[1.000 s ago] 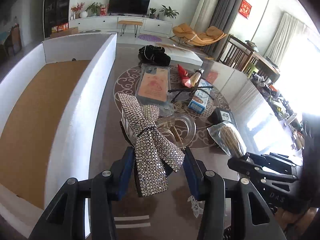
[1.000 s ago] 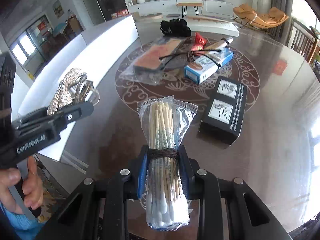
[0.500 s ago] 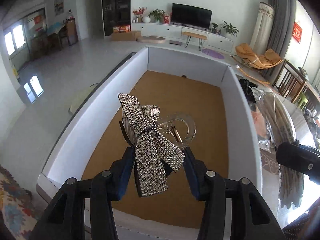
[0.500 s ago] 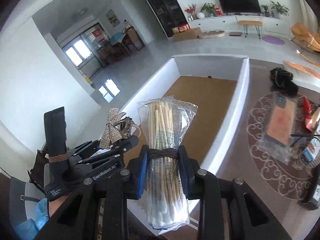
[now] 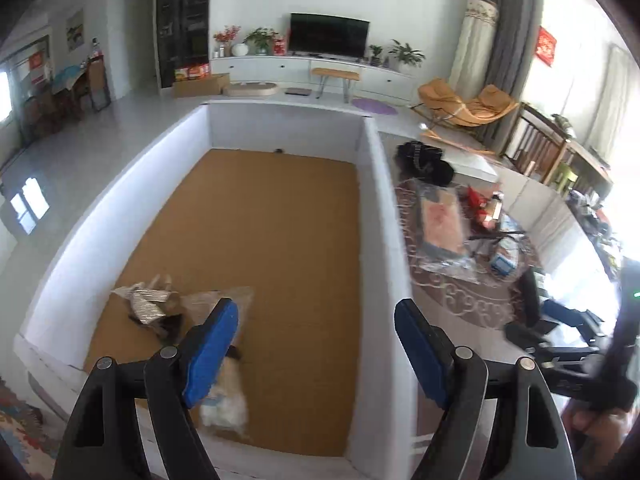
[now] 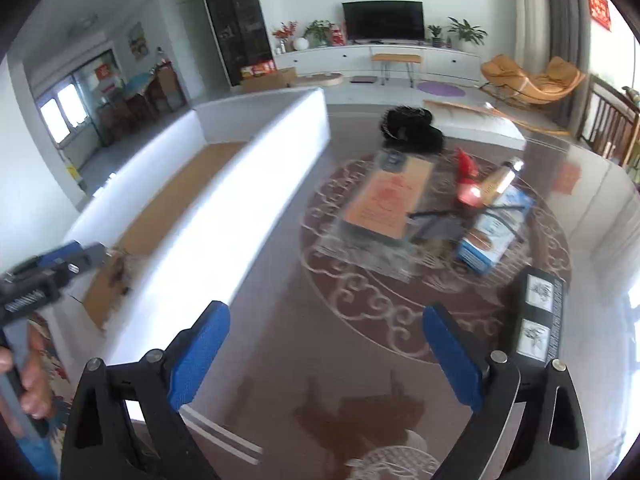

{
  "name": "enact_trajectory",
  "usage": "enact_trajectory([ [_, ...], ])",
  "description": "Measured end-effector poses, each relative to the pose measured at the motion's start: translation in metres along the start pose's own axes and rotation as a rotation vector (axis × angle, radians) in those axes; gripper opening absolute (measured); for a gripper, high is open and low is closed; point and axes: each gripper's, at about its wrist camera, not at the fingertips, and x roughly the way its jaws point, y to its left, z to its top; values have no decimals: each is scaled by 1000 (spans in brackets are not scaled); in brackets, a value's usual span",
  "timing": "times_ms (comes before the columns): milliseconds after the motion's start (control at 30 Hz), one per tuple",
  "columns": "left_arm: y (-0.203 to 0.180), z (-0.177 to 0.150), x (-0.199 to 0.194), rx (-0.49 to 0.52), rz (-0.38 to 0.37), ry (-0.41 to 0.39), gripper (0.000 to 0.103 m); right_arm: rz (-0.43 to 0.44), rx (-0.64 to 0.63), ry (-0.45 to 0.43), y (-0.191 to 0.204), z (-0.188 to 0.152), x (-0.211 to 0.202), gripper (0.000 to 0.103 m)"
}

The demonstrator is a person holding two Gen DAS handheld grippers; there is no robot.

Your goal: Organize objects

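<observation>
Bright daylight floods in from the right, blowing out that edge. Both views are motion-blurred. Fisheye bending darkens the corners.

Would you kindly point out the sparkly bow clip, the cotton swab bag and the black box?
sparkly bow clip [image 5: 147,305]: left wrist view, silver bow.
cotton swab bag [image 5: 226,410]: left wrist view, white tips end.
black box [image 6: 538,322]: right wrist view, top face.

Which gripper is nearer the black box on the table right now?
Right. The right gripper hangs open over the table with the black box just beside its right finger. The left gripper is open over the white bin, farther away.
</observation>
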Motion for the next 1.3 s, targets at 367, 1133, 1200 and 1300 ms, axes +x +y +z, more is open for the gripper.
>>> enact_trajectory([
  [367,-146,-58,57,172,-209,183,97,-232,130,74,-87,-108,1,97],
  [1133,-151,-74,122,240,-16,148,103,-299,208,52,-104,-115,1,103],
  [1200,-151,-74,122,240,-15,147,103,-298,209,53,-105,-115,1,103],
  [1300,-152,-73,122,240,-15,145,103,-298,209,53,-105,-115,1,103],
])
